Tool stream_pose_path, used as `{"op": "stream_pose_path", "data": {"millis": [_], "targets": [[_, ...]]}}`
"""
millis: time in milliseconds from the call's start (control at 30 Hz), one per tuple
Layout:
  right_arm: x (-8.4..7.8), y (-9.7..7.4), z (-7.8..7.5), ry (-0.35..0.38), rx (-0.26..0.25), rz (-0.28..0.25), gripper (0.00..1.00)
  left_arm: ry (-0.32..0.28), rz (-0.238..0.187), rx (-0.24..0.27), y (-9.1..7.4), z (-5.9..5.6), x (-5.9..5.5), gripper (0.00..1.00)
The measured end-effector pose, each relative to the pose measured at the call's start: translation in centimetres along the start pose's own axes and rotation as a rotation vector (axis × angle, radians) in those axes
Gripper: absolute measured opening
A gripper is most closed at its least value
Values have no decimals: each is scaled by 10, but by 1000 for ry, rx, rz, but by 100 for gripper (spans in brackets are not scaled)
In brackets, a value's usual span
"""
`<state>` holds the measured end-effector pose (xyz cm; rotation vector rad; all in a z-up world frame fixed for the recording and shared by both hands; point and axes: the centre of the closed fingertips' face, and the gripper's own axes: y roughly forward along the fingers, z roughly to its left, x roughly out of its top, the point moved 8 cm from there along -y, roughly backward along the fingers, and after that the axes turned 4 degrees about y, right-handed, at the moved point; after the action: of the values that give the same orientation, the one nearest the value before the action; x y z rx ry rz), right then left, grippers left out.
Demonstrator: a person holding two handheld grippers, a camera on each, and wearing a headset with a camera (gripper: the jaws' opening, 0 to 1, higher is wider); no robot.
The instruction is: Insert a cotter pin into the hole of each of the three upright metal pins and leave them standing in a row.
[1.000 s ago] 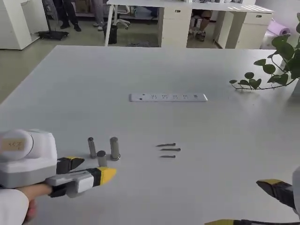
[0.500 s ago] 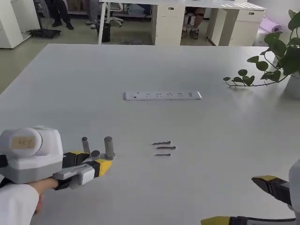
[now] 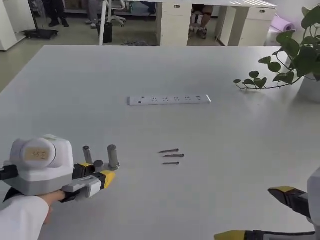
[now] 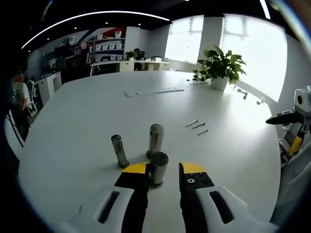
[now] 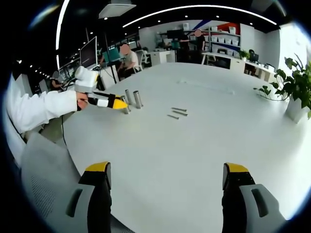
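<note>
Bracketing the nearest metal pin (image 4: 158, 167) with the left tongs (image 4: 163, 171), set narrow to either side of it, with a sliver of gap showing on one side, so seemingly not yet clamped; likely closing in to steady that pin while its hole is threaded, or to nudge it into line; flanked just behind by a second pin (image 4: 119, 150) and a third pin (image 4: 155, 138), all upright on their ends and bunched in a loose triangle, not a row; seen from the head view at the near left of the surface (image 3: 225, 150), within easy reach of that hand; lying well apart to the right, three cotter pins (image 3: 170, 156), side by side and parallel, none yet through a hole, so judged to be at the very start; hanging low at the near right, the right tongs (image 5: 166, 170), spread wide and empty, probably kept free to fetch a cotter pin; farther off, a power strip (image 3: 169, 100) and a plant (image 3: 290, 55), clear of the work.
</note>
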<state>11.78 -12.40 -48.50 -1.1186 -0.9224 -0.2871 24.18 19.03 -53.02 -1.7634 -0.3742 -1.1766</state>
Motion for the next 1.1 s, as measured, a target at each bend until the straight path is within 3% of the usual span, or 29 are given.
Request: {"op": "stream_pose_path", "data": {"millis": [167,667,800,867,1000,1033,1100], "targets": [[1,-1,-1,-2,-16,-8,94,9,-2,20,-1,5,1,13],[1,-1,-1,-2,-15,-15,93,95,-5,38,1,4,2,11],[1,-1,0,-2,-12,-16,93,86,-11,66,1,3,1,11],[1,-1,0,-4,-11,-15,92,48,-13,85,1,3,1,11],[2,-2,-2,-6,-15,-16,92,74,-7,95,0,2,1,11],[2,-2,-2,-5,-16,-16,92,55,-6,116,-3,1,2,11],[2,-3,-3,-4,-22,-15,92,60,-27,122,-8,0,5,10]]}}
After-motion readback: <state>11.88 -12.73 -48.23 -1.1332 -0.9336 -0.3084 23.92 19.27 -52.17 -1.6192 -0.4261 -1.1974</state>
